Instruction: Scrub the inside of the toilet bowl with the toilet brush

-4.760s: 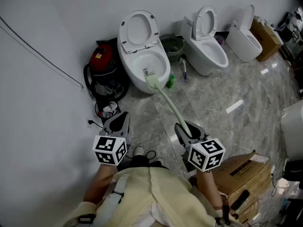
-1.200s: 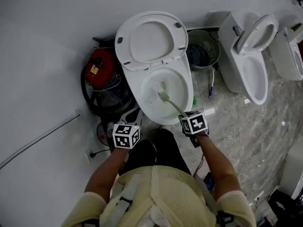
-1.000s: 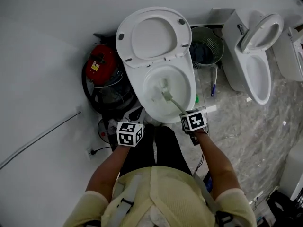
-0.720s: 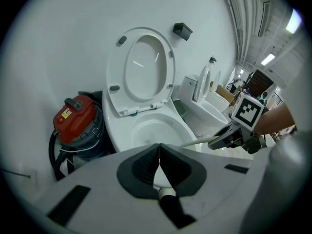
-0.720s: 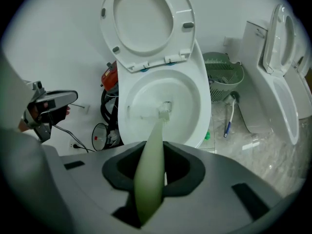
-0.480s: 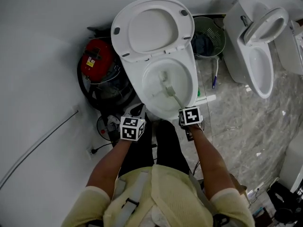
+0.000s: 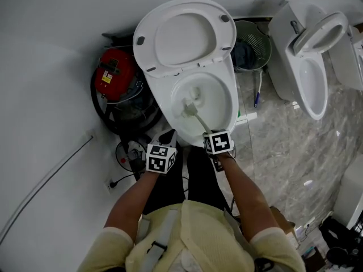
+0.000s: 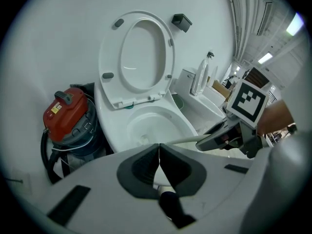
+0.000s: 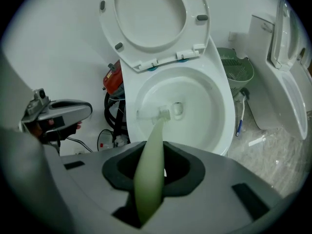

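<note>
Fingers [image 9: 189, 165] of the right gripper [image 9: 155, 155] are closed tight on the brush [image 7: 196, 118], pinching its pale green handle near the upper end. The left gripper [image 8: 159, 152] has its pads pressed together on nothing and hangs at 7 o'clock of the bowl [image 7: 164, 103]. From the grip the handle runs toward 11 o'clock, and the bristle head sits low inside the bowl, just beside the drain. I judge the brush light, with a long slim handle that is somewhat springy and smooth enough to twist in the pads. A hold this far back gives reach but little leverage, and one nearer the middle would press harder. Its bristles look soft, while the glazed porcelain is hard and probably slick. The seat [image 7: 184, 35] stands raised at 12. A red vacuum [image 7: 113, 75] sits close beside the bowl at 10, a bin [image 7: 252, 50] at 2 and a second toilet [image 7: 309, 78] at 3, all on a grey marbled floor [image 7: 283, 146] against a white wall [image 7: 51, 50].
</note>
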